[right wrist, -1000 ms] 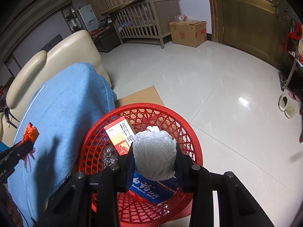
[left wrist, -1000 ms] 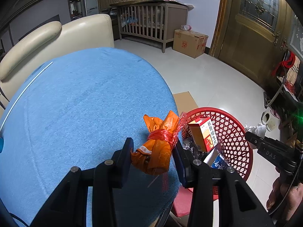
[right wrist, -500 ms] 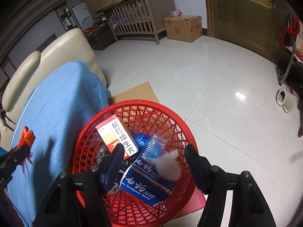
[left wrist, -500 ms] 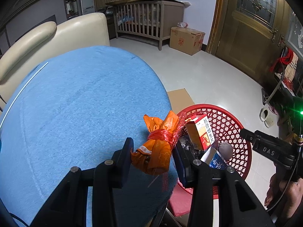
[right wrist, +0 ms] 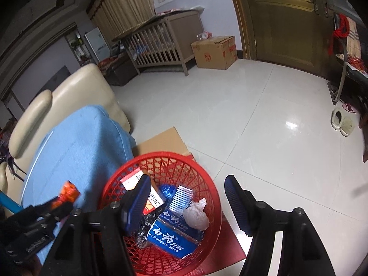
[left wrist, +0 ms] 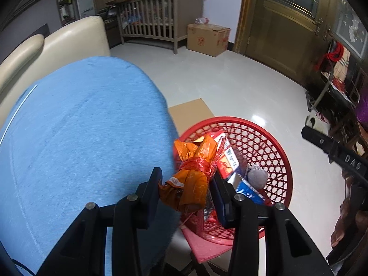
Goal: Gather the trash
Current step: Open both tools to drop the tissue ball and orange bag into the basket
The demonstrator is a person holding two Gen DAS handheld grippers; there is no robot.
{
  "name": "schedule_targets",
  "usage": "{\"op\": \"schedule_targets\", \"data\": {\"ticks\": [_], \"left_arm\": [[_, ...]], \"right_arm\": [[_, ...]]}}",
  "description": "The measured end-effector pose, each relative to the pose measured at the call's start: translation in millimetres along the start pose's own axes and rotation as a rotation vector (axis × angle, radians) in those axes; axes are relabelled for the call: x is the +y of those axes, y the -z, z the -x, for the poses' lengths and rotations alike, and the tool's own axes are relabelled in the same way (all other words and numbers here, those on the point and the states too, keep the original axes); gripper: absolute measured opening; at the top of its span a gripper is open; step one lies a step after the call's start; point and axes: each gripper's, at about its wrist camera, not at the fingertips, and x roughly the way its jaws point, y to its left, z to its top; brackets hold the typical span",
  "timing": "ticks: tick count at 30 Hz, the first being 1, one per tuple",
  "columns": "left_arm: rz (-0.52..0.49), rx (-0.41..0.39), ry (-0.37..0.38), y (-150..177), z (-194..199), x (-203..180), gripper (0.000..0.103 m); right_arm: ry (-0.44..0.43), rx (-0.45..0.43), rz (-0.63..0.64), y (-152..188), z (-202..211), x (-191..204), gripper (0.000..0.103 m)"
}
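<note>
The left tongs are clamped on the orange wrapper, carried just over the near rim of the red basket so it can fall inside. The right tongs stand apart and empty above the basket. A second ago they squeezed the white paper ball; their jaws have just opened, and it now lies in the basket beside the toothpaste box
</note>
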Motion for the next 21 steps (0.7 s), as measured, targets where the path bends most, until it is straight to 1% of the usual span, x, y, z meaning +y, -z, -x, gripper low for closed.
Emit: {"op": "schedule_targets", "data": {"ticks": [10,21], "left_arm": [[-0.055,0.026,0.024,-1,-11,-30,0.043],[-0.067,0.068,0.025,2,-25,-38,0.043]], "right_arm": [[-0.008,-0.035,-0.038,-4,14,-21,0.07],[-0.023,-0.06,-0.047,-4,17,-24,0.07]]}}
